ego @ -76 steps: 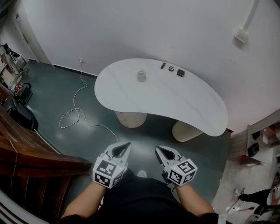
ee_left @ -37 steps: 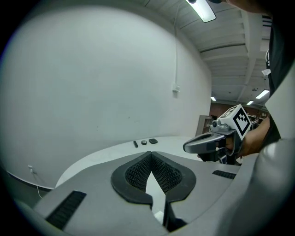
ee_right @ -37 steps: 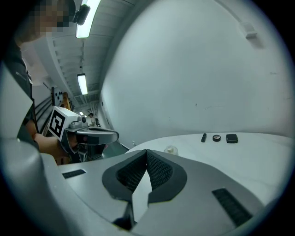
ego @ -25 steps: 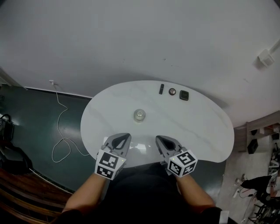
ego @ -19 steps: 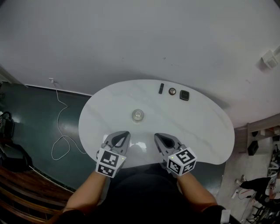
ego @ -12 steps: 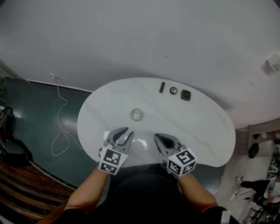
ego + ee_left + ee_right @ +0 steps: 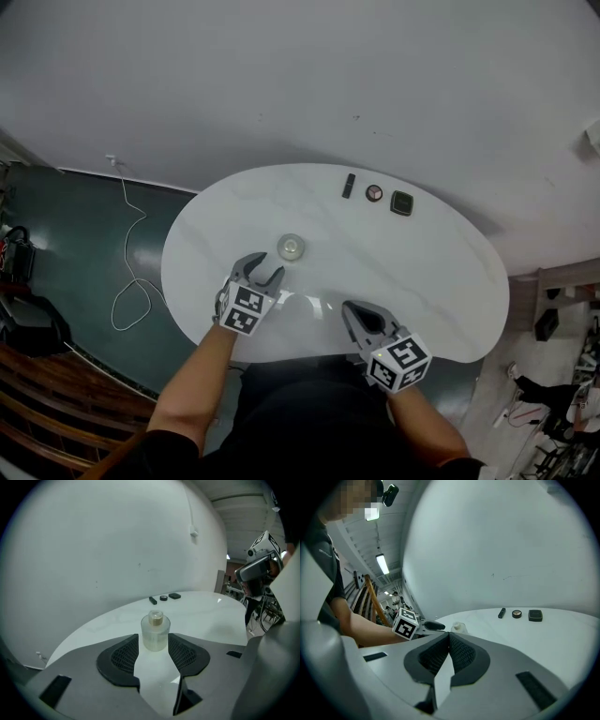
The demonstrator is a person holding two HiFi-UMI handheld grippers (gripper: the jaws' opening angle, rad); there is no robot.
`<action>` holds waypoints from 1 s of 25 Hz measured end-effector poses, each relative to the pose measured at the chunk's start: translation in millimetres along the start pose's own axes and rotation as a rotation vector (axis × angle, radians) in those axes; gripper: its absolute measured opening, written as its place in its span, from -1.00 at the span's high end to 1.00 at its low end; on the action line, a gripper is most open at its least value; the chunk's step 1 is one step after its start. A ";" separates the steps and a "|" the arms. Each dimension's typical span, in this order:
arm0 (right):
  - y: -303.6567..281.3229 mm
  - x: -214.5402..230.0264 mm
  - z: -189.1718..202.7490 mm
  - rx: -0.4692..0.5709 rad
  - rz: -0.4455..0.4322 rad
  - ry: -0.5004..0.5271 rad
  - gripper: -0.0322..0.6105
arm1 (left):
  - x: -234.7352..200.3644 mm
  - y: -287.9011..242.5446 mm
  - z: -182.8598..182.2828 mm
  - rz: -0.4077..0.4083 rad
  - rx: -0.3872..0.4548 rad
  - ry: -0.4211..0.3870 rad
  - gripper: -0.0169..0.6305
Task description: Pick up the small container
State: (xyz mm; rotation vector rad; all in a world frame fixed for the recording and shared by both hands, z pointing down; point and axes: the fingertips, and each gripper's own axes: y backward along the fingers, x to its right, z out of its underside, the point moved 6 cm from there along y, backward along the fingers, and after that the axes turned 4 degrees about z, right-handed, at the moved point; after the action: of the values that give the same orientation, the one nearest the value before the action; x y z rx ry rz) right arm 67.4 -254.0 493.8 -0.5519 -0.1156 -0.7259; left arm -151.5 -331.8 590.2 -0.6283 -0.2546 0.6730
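Observation:
The small container [image 7: 292,247] is a clear glass jar with a tan cap, upright on the white table [image 7: 422,272]. My left gripper [image 7: 265,269] hovers just short of it with its jaws opening. In the left gripper view the container [image 7: 155,631] stands in line with the gap, just beyond the gripper [image 7: 153,637], and no pad touches it. My right gripper [image 7: 359,310] hangs over the table's near edge, shut with nothing in it. In the right gripper view the gripper [image 7: 449,635] points toward the container [image 7: 458,628] and the left gripper's marker cube.
Along the table's far edge lie a small black stick [image 7: 348,186], a round compact [image 7: 374,193] and a dark square case [image 7: 402,202]. A white cable [image 7: 127,281] trails over the dark green floor at the left. A white wall stands behind the table.
My left gripper has moved forward to the container and its jaws have gone from shut to open. My right gripper has drifted back and to the right, still shut.

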 end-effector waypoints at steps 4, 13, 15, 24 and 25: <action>4.8 5.0 3.0 -0.001 0.020 -0.008 0.92 | -0.8 -21.7 1.4 0.044 -0.026 -0.055 0.16; 20.5 15.8 7.0 0.002 0.077 -0.027 0.92 | -7.7 -51.9 -2.0 0.071 -0.011 -0.034 -0.09; 23.3 18.0 7.9 0.003 0.088 -0.033 0.92 | -6.4 -56.1 -2.9 0.085 -0.012 -0.048 -0.09; 30.5 24.5 8.8 0.007 0.121 -0.049 0.92 | -4.1 -71.4 -12.1 0.103 -0.003 -0.078 -0.10; 31.7 25.5 9.1 0.009 0.126 -0.051 0.92 | -3.9 -72.6 -12.5 0.104 -0.002 -0.079 -0.10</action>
State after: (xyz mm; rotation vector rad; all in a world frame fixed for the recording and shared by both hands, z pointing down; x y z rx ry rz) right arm 108.1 -245.2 495.0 -0.5644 -0.1298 -0.5886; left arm -112.9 -384.2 625.0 -0.6211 -0.2973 0.7989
